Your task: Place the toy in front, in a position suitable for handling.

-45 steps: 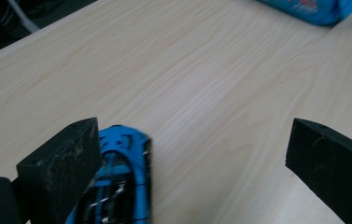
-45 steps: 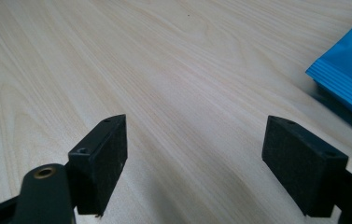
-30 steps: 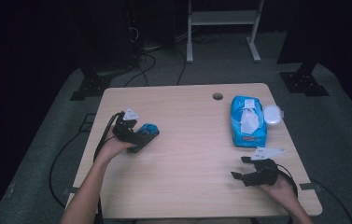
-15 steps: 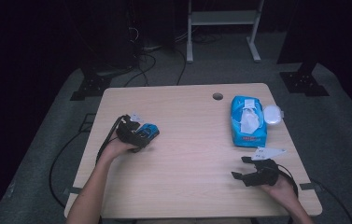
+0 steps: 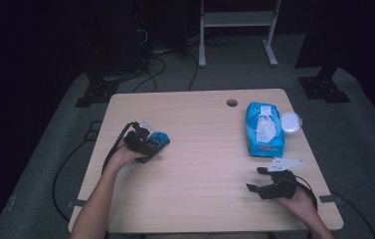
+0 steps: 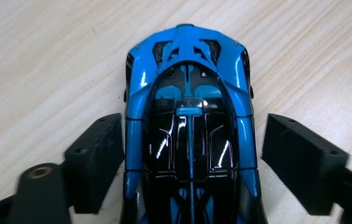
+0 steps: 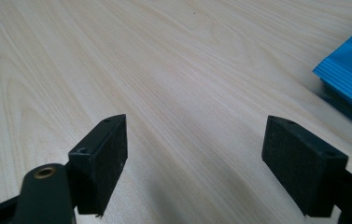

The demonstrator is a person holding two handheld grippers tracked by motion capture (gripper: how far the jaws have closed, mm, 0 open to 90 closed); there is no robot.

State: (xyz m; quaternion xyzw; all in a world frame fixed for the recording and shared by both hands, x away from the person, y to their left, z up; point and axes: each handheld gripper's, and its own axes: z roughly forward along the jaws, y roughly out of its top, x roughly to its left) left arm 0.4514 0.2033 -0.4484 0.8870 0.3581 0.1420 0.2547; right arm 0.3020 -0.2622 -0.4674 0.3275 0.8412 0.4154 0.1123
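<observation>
Toy car (image 6: 190,135): blue and black, on the wooden desk (image 5: 200,164) near its left edge, lying between the jaws of the left claw (image 6: 190,163). Jaws have just been closing; left pad looks against the car's side, right pad just clear of it.

Left gripper view: car's roof and glossy canopy. High view: a small blue shape at the hand.

Right claw (image 7: 194,163): spread wide over bare wood, holding nothing.

Blue packet (image 5: 263,128): far right of desk, well apart from the car.

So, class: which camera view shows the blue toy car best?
The left gripper view: the blue toy car sits close up between the jaws. The high view shows it small, partly behind the left gripper.
</observation>
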